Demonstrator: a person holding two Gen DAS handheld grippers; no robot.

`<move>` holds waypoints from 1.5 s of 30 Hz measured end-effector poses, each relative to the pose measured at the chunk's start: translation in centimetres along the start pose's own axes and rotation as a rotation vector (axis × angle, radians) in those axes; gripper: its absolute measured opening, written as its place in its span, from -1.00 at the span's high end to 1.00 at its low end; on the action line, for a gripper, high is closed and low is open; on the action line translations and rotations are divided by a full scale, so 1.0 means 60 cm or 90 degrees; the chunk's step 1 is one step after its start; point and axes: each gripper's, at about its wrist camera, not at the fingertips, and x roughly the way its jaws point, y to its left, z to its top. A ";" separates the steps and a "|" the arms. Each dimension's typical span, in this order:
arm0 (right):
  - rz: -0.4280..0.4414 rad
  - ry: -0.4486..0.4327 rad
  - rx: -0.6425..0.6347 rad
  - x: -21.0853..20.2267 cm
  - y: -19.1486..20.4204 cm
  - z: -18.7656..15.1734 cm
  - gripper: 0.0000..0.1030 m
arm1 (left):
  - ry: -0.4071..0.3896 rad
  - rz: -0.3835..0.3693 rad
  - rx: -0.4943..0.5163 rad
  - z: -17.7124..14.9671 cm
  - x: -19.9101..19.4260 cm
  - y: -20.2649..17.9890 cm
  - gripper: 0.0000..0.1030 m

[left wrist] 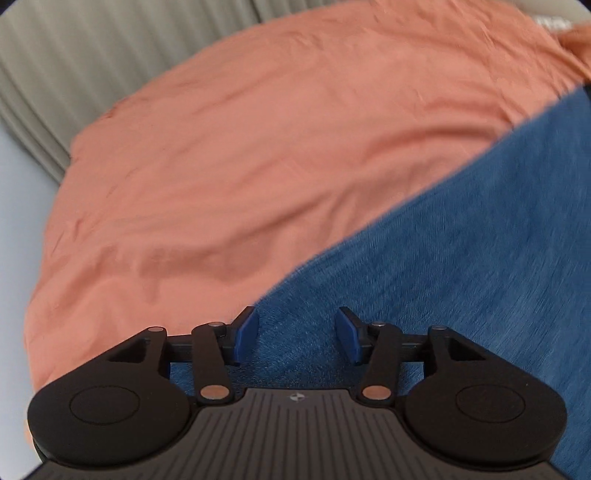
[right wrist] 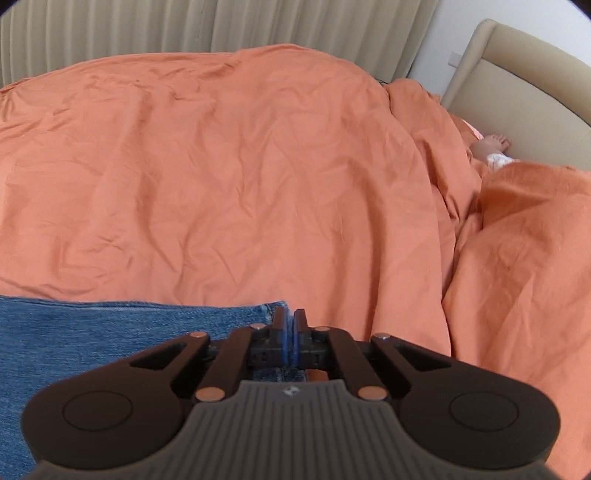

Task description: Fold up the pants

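Observation:
Blue denim pants (left wrist: pixel 461 258) lie flat on an orange bedcover (left wrist: pixel 240 166). In the left wrist view their straight edge runs diagonally from lower left to upper right. My left gripper (left wrist: pixel 297 321) hovers over the denim just inside that edge. It is open, with only flat fabric showing between its blue pads (left wrist: pixel 246 334). In the right wrist view the pants (right wrist: pixel 110 332) fill the lower left, with a stitched hem along the top. My right gripper (right wrist: pixel 291 317) is shut at the hem's right corner. I cannot see whether cloth is pinched between its pads.
The wrinkled orange bedcover (right wrist: pixel 221 184) spreads far ahead and bunches into a ridge on the right. A person's bare foot (right wrist: pixel 491 144) pokes out near a beige headboard (right wrist: pixel 524 92). Pleated beige curtains (right wrist: pixel 184 26) hang behind the bed.

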 end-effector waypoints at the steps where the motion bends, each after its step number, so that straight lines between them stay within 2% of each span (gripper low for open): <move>1: 0.005 -0.002 -0.002 0.000 0.000 -0.002 1.00 | 0.006 -0.004 0.011 -0.001 0.008 -0.002 -0.17; 3: 0.013 -0.009 -0.007 -0.002 -0.002 -0.003 1.00 | 0.023 -0.013 0.024 0.003 0.023 -0.003 -0.20; 5: 0.037 -0.014 0.015 -0.007 -0.011 -0.002 0.83 | 0.035 -0.019 0.007 0.008 0.036 0.002 -0.20; 6: 0.053 -0.015 0.030 -0.008 -0.017 -0.002 0.39 | 0.047 -0.020 -0.007 0.010 0.043 0.004 -0.15; 7: 0.066 -0.014 0.042 -0.009 -0.020 -0.002 0.03 | 0.057 -0.023 -0.022 0.011 0.048 0.003 0.08; 8: 0.074 -0.015 0.051 -0.010 -0.023 -0.004 -0.01 | 0.053 -0.006 -0.021 0.011 0.049 -0.002 0.52; 9: 0.080 -0.012 0.058 -0.008 -0.023 -0.005 0.03 | 0.047 0.030 -0.007 0.011 0.049 -0.013 0.86; 10: 0.085 -0.002 0.065 -0.005 -0.023 -0.006 0.21 | 0.045 0.054 0.003 0.010 0.048 -0.022 1.00; 13: 0.081 0.010 0.064 0.000 -0.013 -0.014 0.87 | 0.024 0.030 0.014 0.002 0.032 -0.047 1.00; 15: 0.066 0.000 0.051 -0.004 -0.008 -0.016 0.97 | 0.002 0.053 0.044 -0.003 0.019 -0.067 1.00; 17: 0.064 -0.004 0.052 -0.010 -0.009 -0.016 0.98 | -0.030 0.060 0.046 -0.004 0.005 -0.065 1.00; 18: 0.064 -0.003 0.050 -0.012 -0.009 -0.016 0.98 | -0.039 0.061 0.062 -0.004 -0.001 -0.064 0.92; 19: 0.064 -0.003 0.045 -0.015 -0.008 -0.015 0.98 | -0.032 0.044 0.081 -0.002 -0.004 -0.062 0.55; 20: 0.063 -0.005 0.038 -0.018 -0.006 -0.015 0.98 | -0.009 0.007 0.099 -0.001 -0.003 -0.055 -0.16; 21: 0.063 -0.005 0.031 -0.021 -0.004 -0.014 0.97 | 0.015 -0.021 0.115 0.000 -0.001 -0.049 -0.42; 22: 0.064 -0.005 0.027 -0.022 -0.003 -0.014 0.96 | 0.028 -0.028 0.133 0.000 -0.001 -0.044 -0.49; 24: 0.062 -0.002 0.023 -0.022 0.000 -0.014 0.95 | 0.052 -0.013 0.158 0.003 0.003 -0.032 -0.47; 26: 0.060 0.000 0.024 -0.020 0.000 -0.015 0.94 | 0.064 0.004 0.158 0.010 0.014 -0.015 -0.48; 29: 0.055 0.003 0.028 -0.015 0.000 -0.018 0.92 | 0.102 -0.030 0.140 0.021 0.040 0.005 -0.50; 30: 0.052 0.004 0.029 -0.013 0.001 -0.019 0.90 | 0.112 -0.041 0.128 0.023 0.049 0.009 -0.45; 32: 0.048 0.005 0.024 -0.009 0.003 -0.018 0.86 | 0.133 -0.073 0.098 0.029 0.066 0.013 -0.17; 33: 0.046 0.006 0.020 -0.008 0.005 -0.018 0.84 | 0.134 -0.077 0.088 0.029 0.070 0.014 -0.12; 34: 0.044 0.007 0.015 -0.007 0.007 -0.018 0.84 | 0.137 -0.076 0.077 0.029 0.073 0.014 0.11; 35: 0.042 0.007 0.011 -0.006 0.008 -0.018 0.84 | 0.132 -0.071 0.074 0.028 0.072 0.012 0.49; 36: 0.041 0.008 0.009 -0.005 0.009 -0.019 0.83 | 0.125 -0.056 0.080 0.026 0.068 0.008 0.55; 38: 0.042 0.008 0.008 -0.004 0.008 -0.018 0.83 | 0.106 -0.026 0.108 0.023 0.051 -0.017 0.84; 41: 0.040 0.004 0.008 -0.007 0.006 -0.019 0.89 | 0.063 0.040 0.128 0.007 0.020 -0.047 0.89; 42: 0.036 0.002 0.004 -0.008 0.006 -0.020 0.96 | 0.043 0.059 0.119 0.002 0.008 -0.050 0.89; 45: 0.025 -0.006 -0.012 -0.018 0.013 -0.025 1.00 | -0.022 0.100 0.057 -0.015 -0.039 -0.052 0.90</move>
